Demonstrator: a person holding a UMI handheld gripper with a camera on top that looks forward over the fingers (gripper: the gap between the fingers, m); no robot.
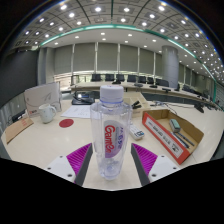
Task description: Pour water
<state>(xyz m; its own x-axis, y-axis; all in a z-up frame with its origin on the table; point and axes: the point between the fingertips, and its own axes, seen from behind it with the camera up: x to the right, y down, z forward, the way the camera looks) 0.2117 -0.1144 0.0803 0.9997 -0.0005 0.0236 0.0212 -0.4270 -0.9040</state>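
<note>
**Bottle between the fingers, upright**

While the gripper point(111, 160) points fwd over a pale table point(60, 140), a clear plastic bottle point(110, 135) w/ a white cap and a red-lettered label stands upright between its two fingers. Both pink pads point(77, 160) sit right against the bottle's lower sides, left & right, so the tool looks clenched on it; the bottle's base is hidden low between the fingers, so can't tell if it rests on the table.

Right of the bottle, near: an open cardboard box point(172, 132) w/ a red side. Just left of that box, a small dark object point(137, 133), too small to ID. Far left: a red round disc point(66, 123) flat on the table, a white cup-like item point(46, 114) beyond it. Background: long rows of desks & black chairs point(130, 82), curtained windows, ceiling spotlights.
</note>
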